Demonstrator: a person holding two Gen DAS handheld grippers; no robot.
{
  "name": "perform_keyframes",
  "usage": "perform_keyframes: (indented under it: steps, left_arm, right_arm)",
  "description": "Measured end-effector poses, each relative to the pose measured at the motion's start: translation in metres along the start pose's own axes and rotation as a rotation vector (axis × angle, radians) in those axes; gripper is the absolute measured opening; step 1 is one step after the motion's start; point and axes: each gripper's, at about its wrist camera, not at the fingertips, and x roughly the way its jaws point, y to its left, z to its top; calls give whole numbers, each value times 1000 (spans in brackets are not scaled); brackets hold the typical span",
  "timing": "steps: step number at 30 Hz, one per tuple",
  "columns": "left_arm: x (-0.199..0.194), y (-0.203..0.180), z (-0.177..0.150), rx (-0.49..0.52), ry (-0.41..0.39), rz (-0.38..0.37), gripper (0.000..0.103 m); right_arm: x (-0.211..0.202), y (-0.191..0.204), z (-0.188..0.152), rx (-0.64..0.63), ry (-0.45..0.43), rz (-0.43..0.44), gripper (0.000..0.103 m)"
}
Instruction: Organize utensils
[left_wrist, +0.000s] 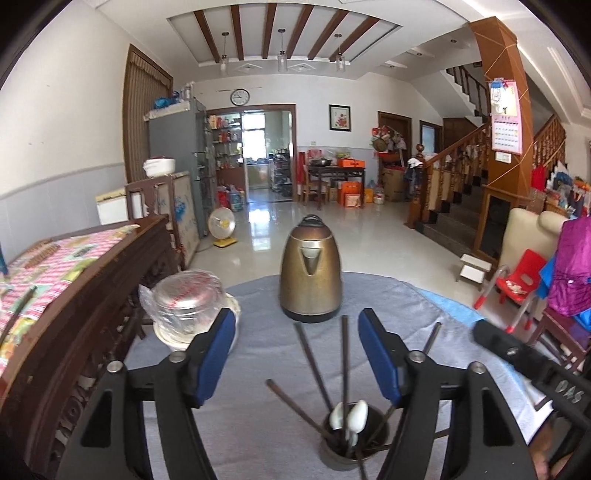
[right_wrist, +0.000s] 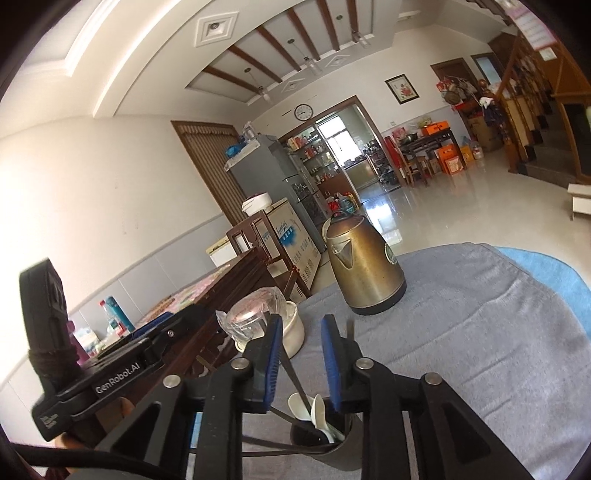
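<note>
On the counter (left_wrist: 388, 295), nearer to us than the bronze kettle (left_wrist: 310, 273), stood the dark holder cup (left_wrist: 351, 448), with long dark chopsticks (left_wrist: 345, 354) fanned out of it and white spoons (left_wrist: 356, 413) nested inside; the left claw (left_wrist: 297, 354) hung spread wide above the cup with nothing between its blue pads; the right claw (right_wrist: 301, 363) stood partly open on the same side of the kettle, one chopstick (right_wrist: 295, 380) passing between its pads, though we could not tell whether either pad touched it. We judged the chopsticks light, stiff and slick, best pinched mid-shaft so they would not pivot; the spoons looked like ceramic or hard plastic, smooth and likely brittle, better taken by the handle; the cup itself seemed light enough to tip if a stick were levered sideways.
</note>
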Motion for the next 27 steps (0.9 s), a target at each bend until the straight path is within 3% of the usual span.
perform_keyframes:
  steps: [6,12,14,17,27]
  left_arm:
    - [-14,7,1,25,-15,94,85]
    - [-38,13,-1,54,-17,200,89]
    - [-47,14,-3,59,-19,218,92]
    - [-62,13,-8,66,-29,237,96]
    - [-98,-1,-28,82,-13,244,98]
  right_arm:
    - [-26,-5,0,21,-25,-26,24]
    - [-48,-5,-2,18,-17,-55,26]
    - [-55,-4,-6,19,-3,-67,33]
    - [-66,-2,-14,14,12,-77,63]
    - [-99,22,-39,-86,32,-136,63]
